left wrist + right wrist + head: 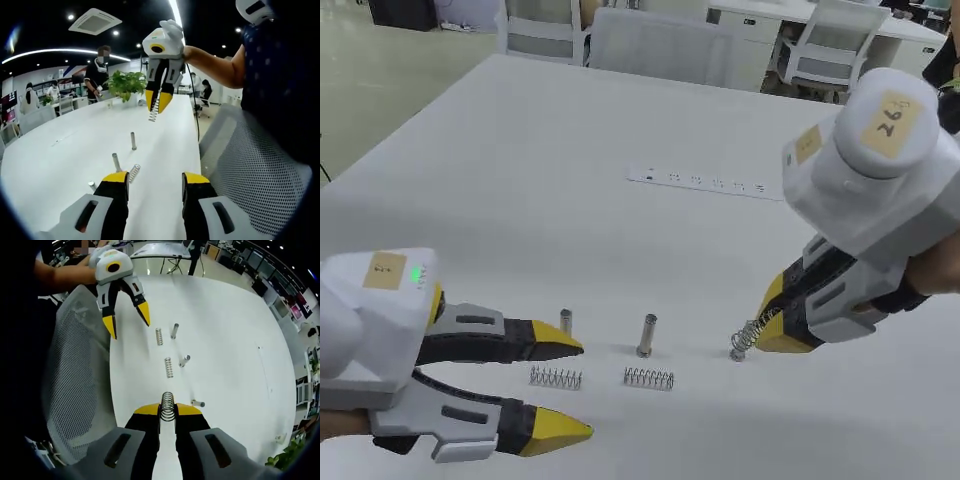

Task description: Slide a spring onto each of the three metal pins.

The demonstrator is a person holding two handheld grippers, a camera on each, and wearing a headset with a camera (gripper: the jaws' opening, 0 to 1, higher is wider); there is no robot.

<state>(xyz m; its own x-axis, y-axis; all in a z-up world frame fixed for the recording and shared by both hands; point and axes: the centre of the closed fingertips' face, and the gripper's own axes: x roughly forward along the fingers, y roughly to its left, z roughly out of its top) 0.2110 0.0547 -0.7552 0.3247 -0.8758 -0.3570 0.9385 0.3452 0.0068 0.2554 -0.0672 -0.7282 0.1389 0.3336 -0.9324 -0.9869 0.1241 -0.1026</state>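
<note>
White table [570, 180]: one spring [750, 335] held at the right pin [737, 354].
Right gripper [782, 322] jaws pinch it narrow; two springs [556, 377] lie loose just beside the other two pins [647, 335]; left gripper [586, 390] jaws stand wide open near them.

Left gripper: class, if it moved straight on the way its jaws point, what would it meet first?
Most likely the nearer loose spring, lying on the table in line with the open jaws of the left gripper. The gripper's height above the table is unclear, so it might pass over.
</note>
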